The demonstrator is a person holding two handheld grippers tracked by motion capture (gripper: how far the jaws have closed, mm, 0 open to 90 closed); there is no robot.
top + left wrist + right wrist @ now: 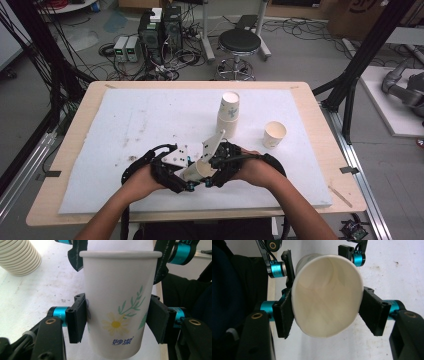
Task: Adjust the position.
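A white paper cup [201, 170] with a daisy print lies tilted between both grippers, just above the white mat near the front edge. In the left gripper view my left gripper [116, 320] is shut on the lower body of the cup [117, 297], a pad pressing on each side. In the right gripper view my right gripper [327, 312] is shut on the cup [327, 295] near its rim, and the mouth is squeezed into an oval. In the high view the left gripper [186, 176] and right gripper [214, 169] meet at the cup.
A stack of paper cups [228, 113] stands behind the hands, right of centre, and shows ribbed in the left gripper view [18, 257]. A single cup [274, 134] stands upright further right. The white mat [125, 125] covers the wooden table [75, 120].
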